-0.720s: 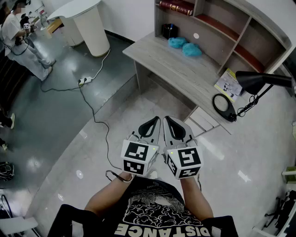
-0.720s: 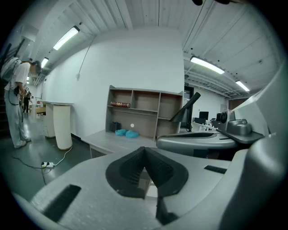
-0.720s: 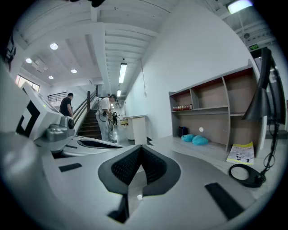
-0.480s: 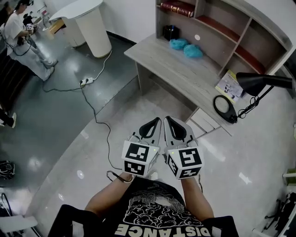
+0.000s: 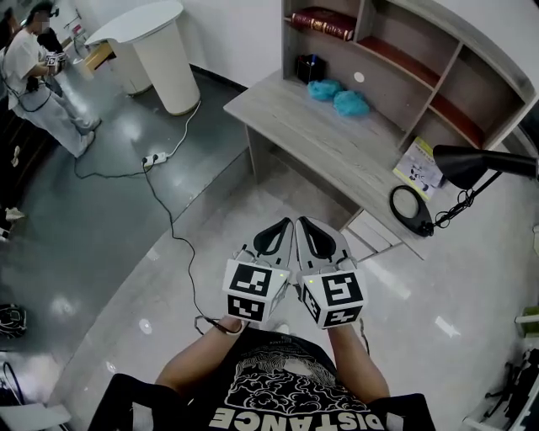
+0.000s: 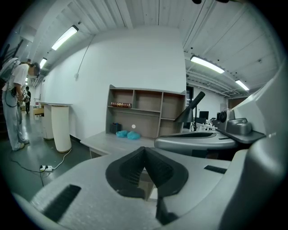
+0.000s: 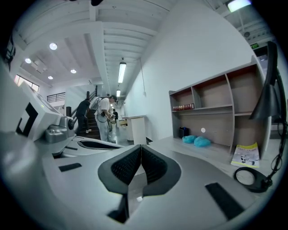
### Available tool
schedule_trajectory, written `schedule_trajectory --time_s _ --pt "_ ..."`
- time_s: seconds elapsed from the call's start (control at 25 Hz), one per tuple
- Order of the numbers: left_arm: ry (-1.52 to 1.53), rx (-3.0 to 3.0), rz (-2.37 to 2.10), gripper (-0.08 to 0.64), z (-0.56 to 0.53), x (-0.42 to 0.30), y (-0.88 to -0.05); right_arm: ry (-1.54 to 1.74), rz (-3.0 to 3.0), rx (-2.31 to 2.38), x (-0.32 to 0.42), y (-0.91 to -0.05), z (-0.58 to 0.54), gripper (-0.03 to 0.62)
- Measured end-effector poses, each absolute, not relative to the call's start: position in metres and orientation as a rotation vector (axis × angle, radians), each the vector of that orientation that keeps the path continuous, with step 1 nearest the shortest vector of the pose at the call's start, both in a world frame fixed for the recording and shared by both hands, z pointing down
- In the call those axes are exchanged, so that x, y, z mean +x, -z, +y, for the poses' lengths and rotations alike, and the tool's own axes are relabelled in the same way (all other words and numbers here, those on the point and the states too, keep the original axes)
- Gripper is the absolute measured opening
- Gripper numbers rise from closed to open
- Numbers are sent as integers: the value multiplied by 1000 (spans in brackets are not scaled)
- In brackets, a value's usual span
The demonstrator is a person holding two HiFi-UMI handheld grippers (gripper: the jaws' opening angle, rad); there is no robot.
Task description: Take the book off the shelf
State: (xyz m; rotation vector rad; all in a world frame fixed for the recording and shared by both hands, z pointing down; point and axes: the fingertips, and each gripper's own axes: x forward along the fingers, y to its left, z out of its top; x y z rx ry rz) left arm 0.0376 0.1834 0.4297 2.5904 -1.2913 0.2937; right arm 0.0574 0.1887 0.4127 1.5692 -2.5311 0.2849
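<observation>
Jaws: your left gripper [image 5: 274,236] and right gripper [image 5: 316,237] are both closed and empty | Why: the red book [image 5: 322,23] lies up on the shelf [image 5: 404,55], well away from you.

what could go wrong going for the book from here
1. The left gripper and right gripper are both shut and empty. Unless one opens before it arrives, it would likely just shove the book deeper into the shelf.
2. A cable trails over the floor just left of the grippers. A step toward the desk could snag it.
</observation>
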Motion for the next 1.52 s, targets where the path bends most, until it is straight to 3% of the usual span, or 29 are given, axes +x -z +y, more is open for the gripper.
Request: schedule_trajectory --time_s 0.84,1.52 --pt "-246 2661 -1110 5 10 -31 -416 -294 -2390 1727 -12 -406 23 17" --pt "-219 2690 -1030 5 -55 -59 -415 -275 -2338 1799 -41 -403 -40 17"
